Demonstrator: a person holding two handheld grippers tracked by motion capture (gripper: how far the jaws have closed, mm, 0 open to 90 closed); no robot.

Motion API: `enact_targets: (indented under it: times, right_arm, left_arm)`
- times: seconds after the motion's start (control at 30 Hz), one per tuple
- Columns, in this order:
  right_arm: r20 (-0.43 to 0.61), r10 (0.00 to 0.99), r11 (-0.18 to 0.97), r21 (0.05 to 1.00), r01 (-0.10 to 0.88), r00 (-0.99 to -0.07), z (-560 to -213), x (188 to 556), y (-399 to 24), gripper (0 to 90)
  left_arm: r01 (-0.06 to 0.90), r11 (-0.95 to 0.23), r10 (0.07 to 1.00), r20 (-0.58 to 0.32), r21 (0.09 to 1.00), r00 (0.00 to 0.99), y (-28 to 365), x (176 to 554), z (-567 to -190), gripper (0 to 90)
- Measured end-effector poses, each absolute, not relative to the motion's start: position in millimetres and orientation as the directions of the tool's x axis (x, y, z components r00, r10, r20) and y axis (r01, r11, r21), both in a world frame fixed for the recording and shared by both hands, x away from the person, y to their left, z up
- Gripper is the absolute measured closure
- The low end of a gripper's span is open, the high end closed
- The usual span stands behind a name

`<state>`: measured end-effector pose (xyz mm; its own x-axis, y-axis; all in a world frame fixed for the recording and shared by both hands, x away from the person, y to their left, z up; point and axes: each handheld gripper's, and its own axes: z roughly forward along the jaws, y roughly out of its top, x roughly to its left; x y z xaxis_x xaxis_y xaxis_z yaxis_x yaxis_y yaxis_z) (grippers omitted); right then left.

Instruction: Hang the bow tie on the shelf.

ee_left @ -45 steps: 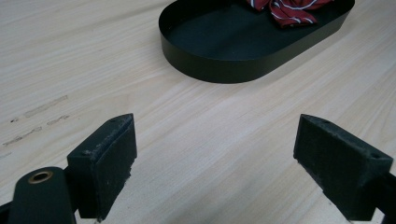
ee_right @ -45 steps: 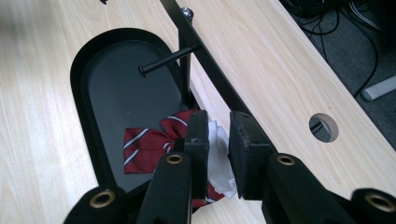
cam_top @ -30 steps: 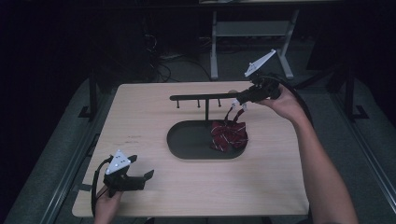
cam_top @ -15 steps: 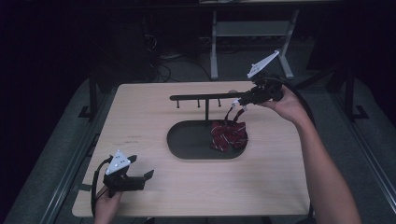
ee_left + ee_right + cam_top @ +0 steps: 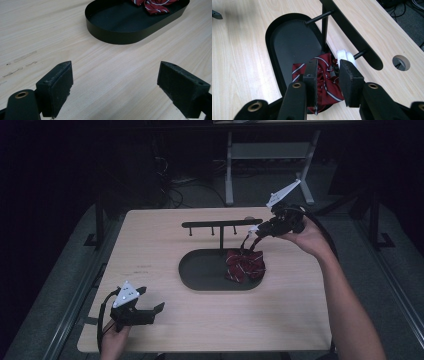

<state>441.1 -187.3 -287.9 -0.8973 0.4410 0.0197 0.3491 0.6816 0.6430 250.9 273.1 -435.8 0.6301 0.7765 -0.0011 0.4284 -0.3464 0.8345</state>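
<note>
Item: red striped tie [image 5: 245, 265] bunched at tray's [image 5: 200, 270] right end, right gripper [image 5: 255, 234] part-open, apparently released; withdraw clear of rack peg [image 5: 362, 53].

An oval tray [image 5: 200, 270] is set near the middle of the worktop [image 5: 165, 235], and a rack [image 5: 221, 224] with a crossbar and hanging pegs is stood on a post at the tray's far edge. A bundled necktie [image 5: 244, 265] is laid in the right end of the tray, with a strand led up to the right gripper [image 5: 257, 231], which is held above that end, beside the crossbar's right tip. The left gripper [image 5: 145, 312] is placed at the near left corner of the worktop, well apart from the tray.
</note>
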Motion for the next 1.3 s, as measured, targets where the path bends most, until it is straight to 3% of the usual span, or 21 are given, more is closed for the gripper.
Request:
enact_targets:
  times: [1.3]
  right_arm:
    - [0.065, 0.458, 0.653, 0.653, 0.385, -0.887, -303, 422, -205, 57.8]
  left_arm:
    - [0.426, -0.351, 0.774, 0.002, 0.834, 0.633, 271, 251, -436, 13.0]
